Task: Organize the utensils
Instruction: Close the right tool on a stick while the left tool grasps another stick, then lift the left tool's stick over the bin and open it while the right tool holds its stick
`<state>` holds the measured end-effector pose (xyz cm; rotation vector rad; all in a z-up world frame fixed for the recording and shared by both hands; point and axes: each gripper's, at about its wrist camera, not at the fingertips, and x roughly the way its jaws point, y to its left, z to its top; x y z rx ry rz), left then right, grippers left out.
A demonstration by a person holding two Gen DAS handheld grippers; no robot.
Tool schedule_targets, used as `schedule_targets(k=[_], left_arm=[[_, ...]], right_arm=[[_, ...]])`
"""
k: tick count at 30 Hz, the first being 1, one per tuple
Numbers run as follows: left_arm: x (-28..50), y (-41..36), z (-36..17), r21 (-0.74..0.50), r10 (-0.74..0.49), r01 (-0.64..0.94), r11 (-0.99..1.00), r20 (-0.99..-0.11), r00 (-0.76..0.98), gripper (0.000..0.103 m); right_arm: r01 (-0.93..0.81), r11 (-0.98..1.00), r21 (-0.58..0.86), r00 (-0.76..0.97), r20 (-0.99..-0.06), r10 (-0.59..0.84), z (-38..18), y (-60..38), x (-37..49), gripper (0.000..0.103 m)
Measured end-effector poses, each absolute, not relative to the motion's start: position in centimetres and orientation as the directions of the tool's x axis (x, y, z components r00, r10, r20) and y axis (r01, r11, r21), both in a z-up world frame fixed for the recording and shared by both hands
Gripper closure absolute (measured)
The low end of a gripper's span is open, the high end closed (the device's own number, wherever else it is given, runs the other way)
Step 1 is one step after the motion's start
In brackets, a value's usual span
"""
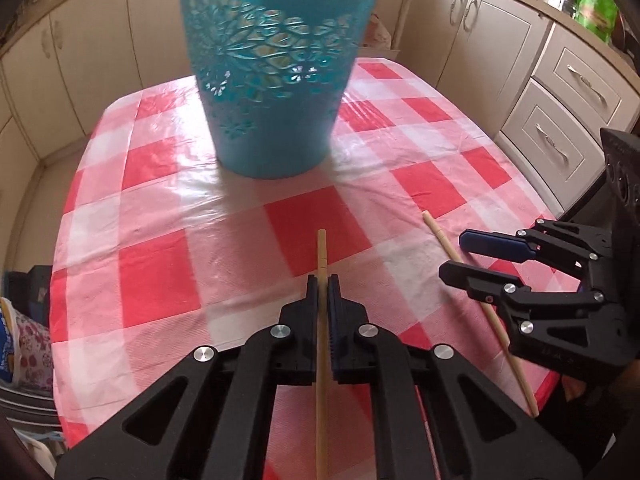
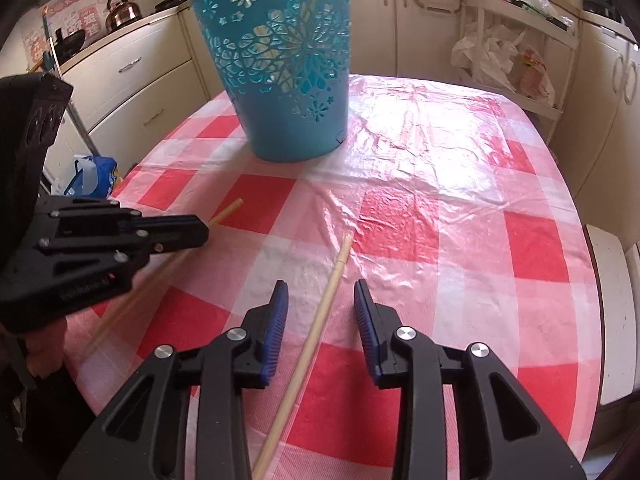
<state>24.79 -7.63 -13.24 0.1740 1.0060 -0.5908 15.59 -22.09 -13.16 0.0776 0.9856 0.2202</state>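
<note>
Held chopstick [image 1: 322,252]: pale wood, thin and round, with faint grooves near its tip; its long axis runs straight ahead along the fingers, tip aimed at the foot of the bucket.
Left gripper [image 1: 322,280]: fingers pressed together on the held chopstick, which pokes out past the fingertips and trails back under the gripper body.
Second chopstick [image 2: 320,320]: same pale wood, lying flat on the tabletop; its tip angles toward the bucket, its other end toward the near edge.
Right gripper [image 2: 320,288]: fingers spread apart, one on each side of the second chopstick, not touching it; blue ribbed pads [image 2: 280,320] line the fingers.
Bucket [image 2: 280,64]: teal plastic, upright, wider at the rim, cut through with flower and petal patterns; it stands at the far side of the tabletop, well apart from both chopsticks.
Tabletop [image 2: 460,220]: covered in a red, pink and white checked plastic sheet, glossy and wrinkled.
Writing: none legible on the chopsticks or the bucket; a mark moulded on the grippers is too blurred to read.
</note>
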Motion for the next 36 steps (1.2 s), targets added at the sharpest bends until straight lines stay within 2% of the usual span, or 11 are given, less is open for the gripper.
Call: schedule_targets(k=[2,6,8,10,12,14,22,25,30,33,36], left_arm=[[25.4,-6.9,-13.3,-0.14,-0.382,0.533,0.834,-0.845,0.376,0.098],[26.3,-6.3,-13.7,-0.176,-0.392,0.528,0.83,-0.859,0.33,0.079],[26.3,-6.5,-13.5,-0.148,-0.371,0.528,0.836,-0.862,0.346,0.061],[26.1,-7.0,-13.6,-0.118,-0.354,0.541,0.833,-0.865,0.356,0.059],[25.8,-8.0,-13.7,-0.062,-0.329,0.573,0.817,-0.867,0.375,0.067],[25.3,-9.0,-13.8,-0.002,-0.31,0.62,0.785,-0.867,0.39,0.098],[25.0,-9.3,-13.5,-0.02,-0.318,0.641,0.768,-0.88,0.353,0.098],[24.5,-8.9,-12.6,-0.016,-0.332,0.646,0.763,-0.867,0.37,0.099],[24.6,-4.5,-5.9,-0.11,-0.453,0.566,0.817,-0.73,0.512,0.099],[25.0,-2.0,-0.5,-0.164,-0.528,0.549,0.82,-0.587,0.613,0.099],[25.8,-0.8,4.3,-0.19,-0.573,0.548,0.815,-0.409,0.71,0.099]], right_arm=[[-0.194,0.969,0.156,0.516,-0.824,0.236,-13.1,-21.7,15.9,0.094],[-0.226,0.959,0.169,0.483,-0.836,0.261,-13.0,-21.7,16.4,0.093],[-0.209,0.96,0.185,0.471,-0.842,0.265,-13.0,-22.1,16.9,0.091],[-0.209,0.962,0.178,0.468,-0.845,0.258,-13.0,-22.0,17.2,0.091],[-0.237,0.962,0.137,0.464,-0.854,0.235,-13.0,-21.3,17.2,0.091],[-0.28,0.953,0.116,0.441,-0.866,0.235,-12.9,-20.6,17.2,0.094],[-0.286,0.957,0.047,0.469,-0.864,0.183,-12.9,-20.8,16.4,0.097],[-0.271,0.954,0.128,0.458,-0.854,0.245,-12.6,-21.6,16.6,0.097],[-0.061,0.873,0.485,0.638,-0.653,0.408,-11.6,-27.0,16.0,0.097],[0.002,0.83,0.558,0.739,-0.559,0.375,-11.7,-28.5,15.5,0.097],[0.048,0.814,0.579,0.776,-0.535,0.334,-12.5,-29.1,15.5,0.097]])
